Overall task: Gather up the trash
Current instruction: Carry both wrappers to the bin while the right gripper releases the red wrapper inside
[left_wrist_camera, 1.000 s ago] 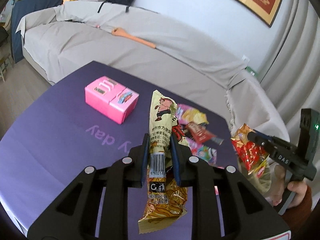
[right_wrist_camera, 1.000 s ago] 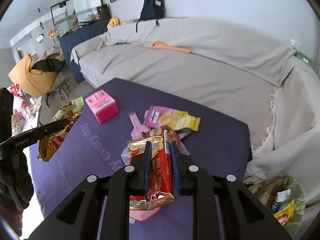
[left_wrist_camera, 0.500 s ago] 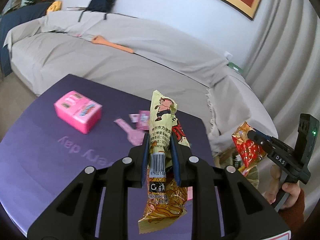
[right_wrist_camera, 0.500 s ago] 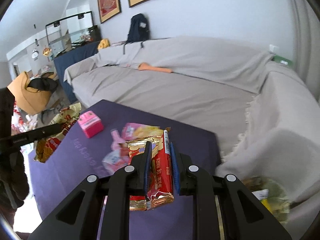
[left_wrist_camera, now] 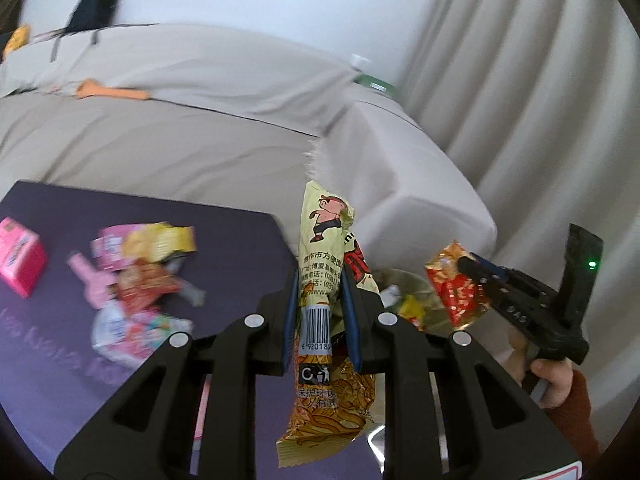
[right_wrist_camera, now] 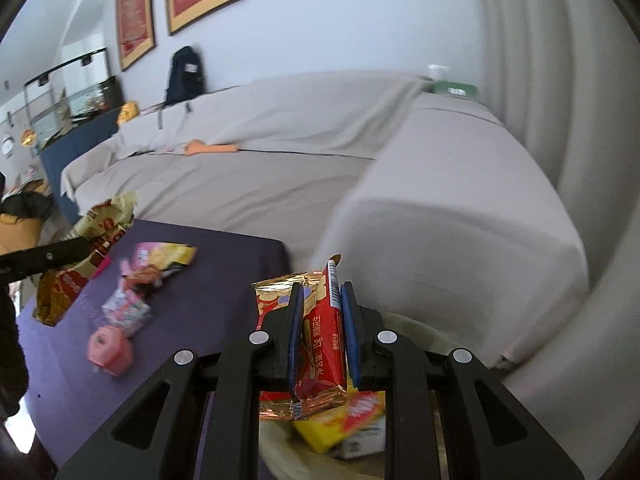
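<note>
Both tongs are clamped on snack wrappers. Left gripper has its blue pads pressed against a long yellow noodle wrapper that stands upright between them, cartoon figure at the top, barcode at the pads, crumpled lower end hanging below. Right gripper pinches a red wrapper with gold foil edges, its torn end sticking out beneath the pads. From the left wrist view the right gripper also shows off to the side, held by a hand in a rust-coloured sleeve, with the red wrapper at its tip.

Under the right gripper sits a trash bag with a pale rim, and a yellow packet lies inside it. In the left wrist view that bag lies just past the table's corner, close to the sofa arm.

On the purple table more litter remains in a loose heap: pink, yellow and red wrappers, blurred. A pink box stands at the table's far left edge, apart from the heap. Behind the table runs a sofa under a grey cover, with an orange thing lying on its seat and a dark backpack on its back.
</note>
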`<action>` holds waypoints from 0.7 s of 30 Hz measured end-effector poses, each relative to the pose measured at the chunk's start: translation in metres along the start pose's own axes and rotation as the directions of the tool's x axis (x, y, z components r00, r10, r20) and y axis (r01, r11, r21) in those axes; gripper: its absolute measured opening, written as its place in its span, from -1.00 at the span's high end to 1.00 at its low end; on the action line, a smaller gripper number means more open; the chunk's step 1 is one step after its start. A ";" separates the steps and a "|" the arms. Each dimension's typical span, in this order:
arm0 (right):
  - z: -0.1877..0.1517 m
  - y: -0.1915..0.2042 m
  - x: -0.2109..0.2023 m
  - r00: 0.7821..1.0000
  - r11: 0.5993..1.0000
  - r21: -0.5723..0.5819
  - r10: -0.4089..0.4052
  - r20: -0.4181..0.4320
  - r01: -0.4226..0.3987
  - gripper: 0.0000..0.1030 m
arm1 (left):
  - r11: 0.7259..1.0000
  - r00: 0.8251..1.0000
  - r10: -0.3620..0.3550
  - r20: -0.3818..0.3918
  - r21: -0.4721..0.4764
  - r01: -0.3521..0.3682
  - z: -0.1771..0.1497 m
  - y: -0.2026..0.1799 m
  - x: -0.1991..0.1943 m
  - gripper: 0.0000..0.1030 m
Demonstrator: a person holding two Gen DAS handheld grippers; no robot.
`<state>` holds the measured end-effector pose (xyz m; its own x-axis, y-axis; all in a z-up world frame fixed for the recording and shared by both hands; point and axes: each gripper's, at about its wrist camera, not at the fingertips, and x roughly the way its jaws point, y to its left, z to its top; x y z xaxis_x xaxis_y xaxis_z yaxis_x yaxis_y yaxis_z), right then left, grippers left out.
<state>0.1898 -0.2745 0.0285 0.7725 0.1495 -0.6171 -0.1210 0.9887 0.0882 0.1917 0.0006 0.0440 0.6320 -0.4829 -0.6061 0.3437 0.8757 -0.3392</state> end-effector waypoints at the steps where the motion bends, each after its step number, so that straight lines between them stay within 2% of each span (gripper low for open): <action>1: -0.003 -0.008 0.001 1.000 1.000 0.009 -0.011 -0.003 0.011 0.63 | 1.000 1.000 -0.009 -0.006 0.012 0.009 0.001 -0.007 0.006 0.62; 10: -0.024 -0.045 0.007 0.999 0.996 0.079 -0.045 -0.026 0.047 0.63 | 0.994 0.993 -0.100 -0.057 0.045 0.102 0.002 -0.047 0.041 0.62; 21: -0.045 -0.057 0.032 0.998 0.992 0.127 -0.006 -0.058 0.013 0.63 | 0.995 0.991 -0.092 -0.092 0.026 0.095 -0.005 -0.046 0.063 0.62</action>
<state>0.1933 -0.3263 -0.0308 0.7356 0.1429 -0.6621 -0.0302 0.9834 0.1787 0.2127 -0.0701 0.0177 0.5310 -0.5600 -0.6360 0.4199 0.8258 -0.3766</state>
